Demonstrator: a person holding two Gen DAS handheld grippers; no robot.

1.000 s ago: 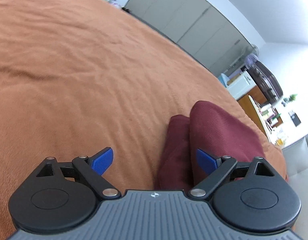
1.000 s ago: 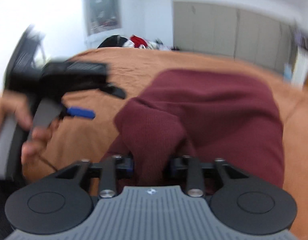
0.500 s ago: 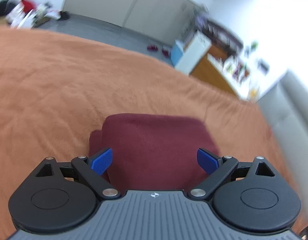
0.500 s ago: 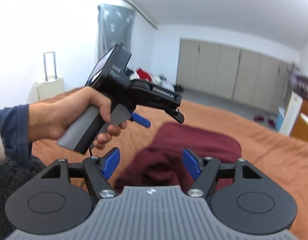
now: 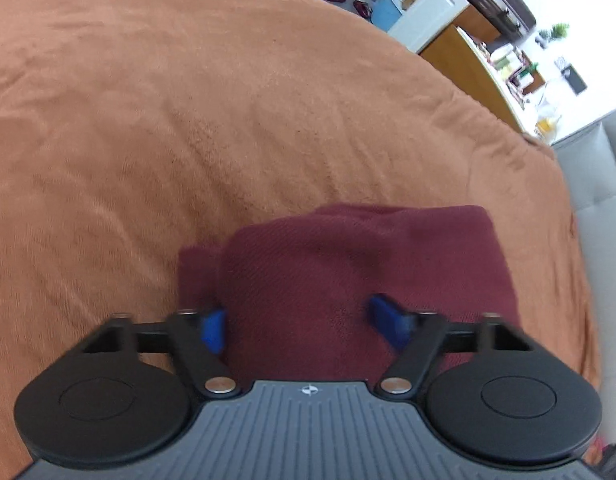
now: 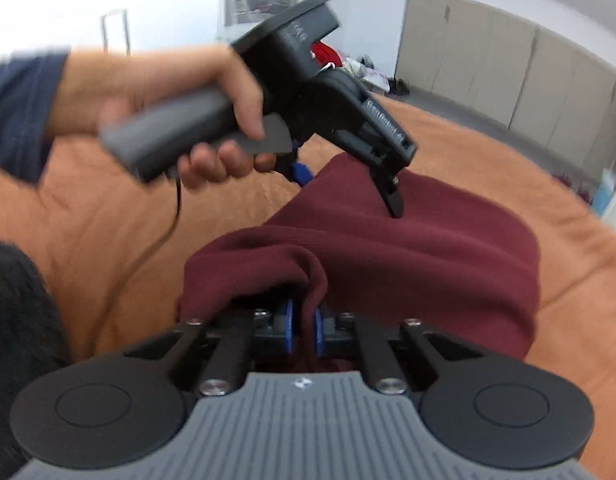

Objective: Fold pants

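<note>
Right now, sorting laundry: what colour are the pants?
Dark maroon pants, clearest in the right wrist view.

- Wide open stretch of orange bed cover (image 5: 195, 128) ahead and to the left of the maroon pants (image 5: 348, 272); nothing standing on it.
- The pants bundle sits right between the left gripper (image 5: 303, 324) jaws, filling the gap; no free pass straight ahead.
- Seen from the right wrist, the left gripper (image 6: 348, 184) and the left hand (image 6: 179, 96) hang over the pants, blocking the way in from above and left.
- A cable (image 6: 163, 220) trails across the bed at left.
- The right gripper (image 6: 301, 330) jaws are packed with cloth.
- Beyond the bed's right edge, furniture (image 5: 460, 40) crowds in.
</note>
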